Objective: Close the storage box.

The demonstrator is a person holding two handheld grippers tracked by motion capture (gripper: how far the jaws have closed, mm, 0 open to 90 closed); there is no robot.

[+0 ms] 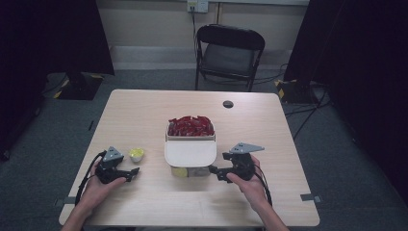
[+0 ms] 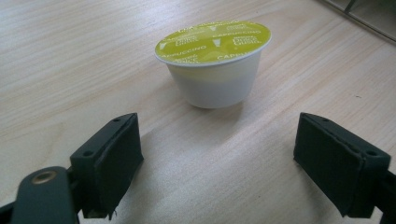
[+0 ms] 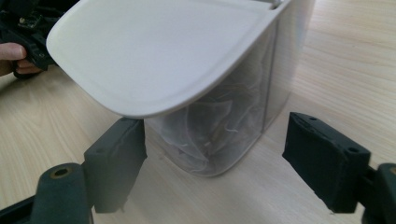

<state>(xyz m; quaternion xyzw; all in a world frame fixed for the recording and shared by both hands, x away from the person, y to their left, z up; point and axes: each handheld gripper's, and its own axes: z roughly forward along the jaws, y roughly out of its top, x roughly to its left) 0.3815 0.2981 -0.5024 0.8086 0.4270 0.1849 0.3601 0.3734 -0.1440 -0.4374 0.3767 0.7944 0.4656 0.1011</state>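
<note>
1. Because the small white plastic coffee capsule with the lime-green foil lid (image 2: 212, 63) stands upright and alone on the pale wooden table (image 1: 144, 115), left of the bin and just ahead of the left gripper (image 1: 134, 171), it seems set out for an easy pick: the black jaws are spread wide to either side of it and touch nothing
2. Since the pads (image 2: 116, 158) stand wider than the cup, sliding forward to straddle it looks like the likely next move
3. At the table's middle, the translucent white plastic bin (image 3: 233, 121) has its rounded white flip lid (image 1: 190, 152) tilted toward the person, probably to leave the mouth free; red wrappers (image 1: 190, 126) are heaped at its far end, and a second lime-lidded capsule (image 1: 179, 172) shows at its near base
4. While the right gripper (image 1: 212, 169) waits beside the bin's near corner, jaws apart and empty, it is probably placed to steady the bin or lid
</note>
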